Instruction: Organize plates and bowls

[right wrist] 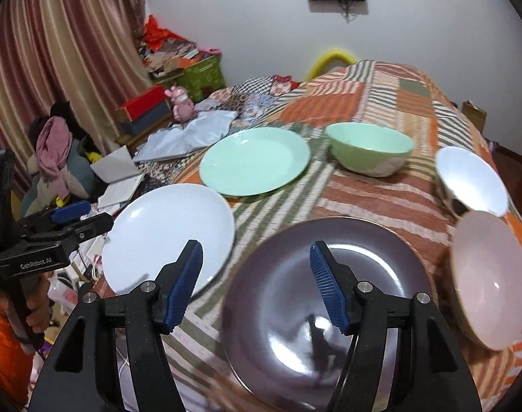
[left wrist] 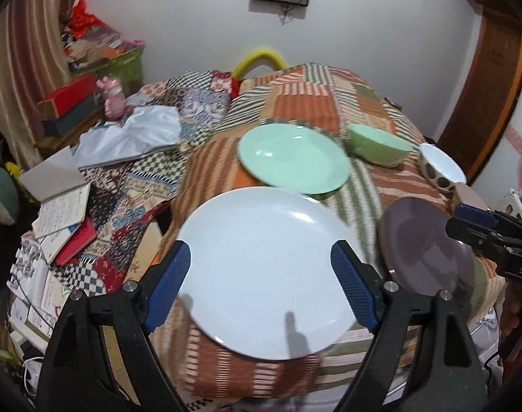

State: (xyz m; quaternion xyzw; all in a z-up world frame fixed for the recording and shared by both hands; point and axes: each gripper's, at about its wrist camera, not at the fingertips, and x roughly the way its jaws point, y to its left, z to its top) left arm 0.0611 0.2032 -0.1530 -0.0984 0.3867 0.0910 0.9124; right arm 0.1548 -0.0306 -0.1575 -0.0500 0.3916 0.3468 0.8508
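Plates and bowls lie spread out on the quilt, not stacked yet.

The quilt [right wrist: 381,79] fills the middle of both views. On it, the dark plate [right wrist: 329,309] sits at the bottom middle of the right view, the white plate [left wrist: 267,271] at the bottom middle of the left view, and the green plate [right wrist: 255,159] above them. The green bowl [right wrist: 369,152], pink bowl [right wrist: 489,285] and white bowl [right wrist: 472,180] sit on the right. Nothing is sorted yet, I think. The left gripper [left wrist: 261,285] is spread over the white plate, holding nothing. The right gripper [right wrist: 255,285] is spread too, empty, over the dark plate's left edge.
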